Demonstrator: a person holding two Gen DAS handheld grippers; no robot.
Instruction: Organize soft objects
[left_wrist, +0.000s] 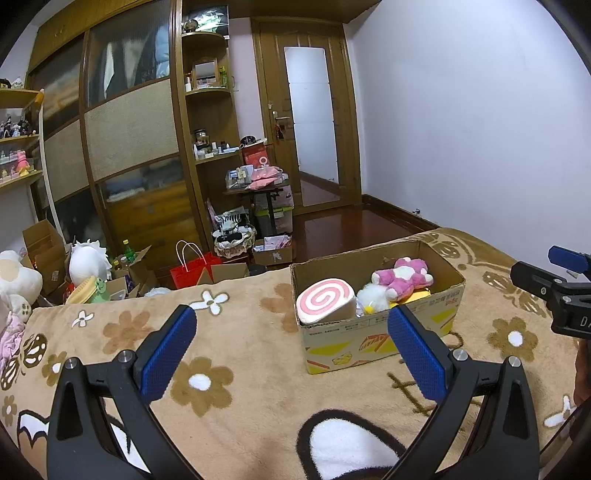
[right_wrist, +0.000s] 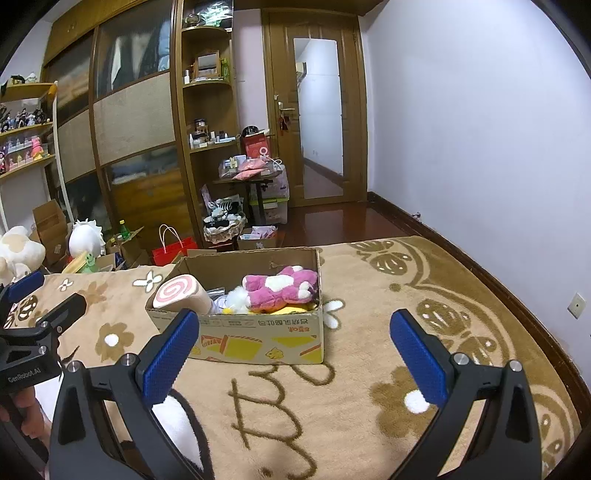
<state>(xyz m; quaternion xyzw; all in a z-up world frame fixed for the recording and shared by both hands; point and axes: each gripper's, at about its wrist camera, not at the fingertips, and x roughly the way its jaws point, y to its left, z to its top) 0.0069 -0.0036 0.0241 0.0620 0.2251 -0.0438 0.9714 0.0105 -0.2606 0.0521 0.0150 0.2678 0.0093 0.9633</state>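
A cardboard box (left_wrist: 380, 332) (right_wrist: 258, 336) stands on the tan flowered blanket (left_wrist: 236, 325). Inside lie a pink-swirl roll cushion (left_wrist: 325, 300) (right_wrist: 181, 295), a pink and white plush (left_wrist: 402, 277) (right_wrist: 284, 288), a small white plush (left_wrist: 371, 297) (right_wrist: 236, 299) and something yellow beneath (right_wrist: 295, 307). My left gripper (left_wrist: 291, 325) is open and empty, held above the blanket in front of the box's left part. My right gripper (right_wrist: 295, 328) is open and empty, in front of the box's right part. Each gripper shows at the other view's edge (left_wrist: 561, 280) (right_wrist: 33, 325).
Beyond the bed lie more plush toys (left_wrist: 88, 262) (right_wrist: 18, 251), cardboard boxes (left_wrist: 44, 247), a red paper bag (left_wrist: 192, 271) and a basket (left_wrist: 234, 240) on the floor. Wardrobe and shelves stand at the back left, a door (left_wrist: 310, 110) behind, a wall on the right.
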